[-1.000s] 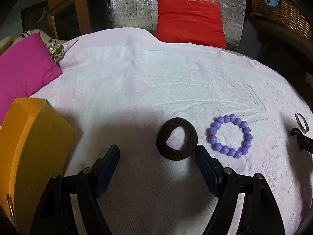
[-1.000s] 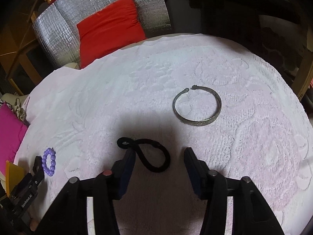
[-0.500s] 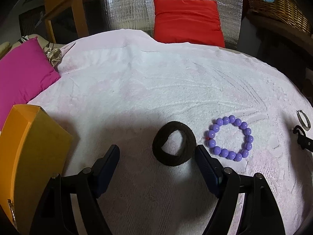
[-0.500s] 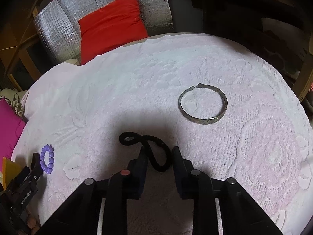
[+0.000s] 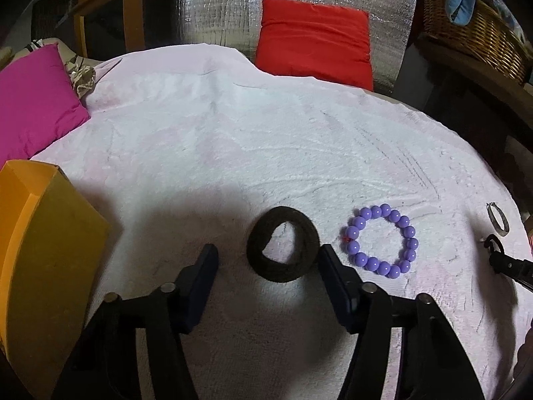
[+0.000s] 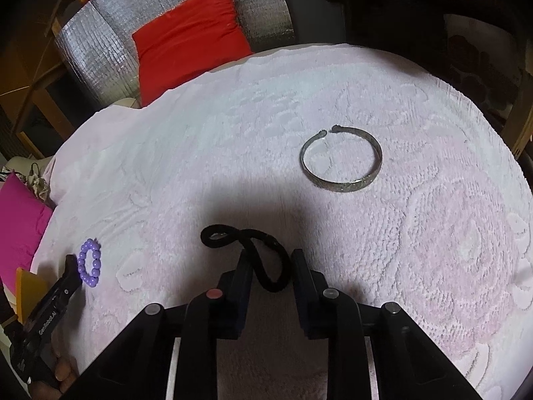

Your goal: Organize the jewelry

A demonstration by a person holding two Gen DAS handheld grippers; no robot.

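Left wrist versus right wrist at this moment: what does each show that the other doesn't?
Only the left wrist: the brown hair ring between the closing jaws of the left hand-held gripper, pads not yet pressing it, and a wicker basket. Only the right wrist: the right hand-held gripper shut on the black hair tie, and the person's fingers under the left hand-held gripper. Both: purple bead bracelet, silver bangle, red cushion, orange box, white cloth.

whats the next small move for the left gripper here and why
Probably finish closing the left gripper on the brown hair tie. Its jaws are closing with the tie lying between them on the white cloth; the right pad touches its rim, while the left one still stands clear of it.
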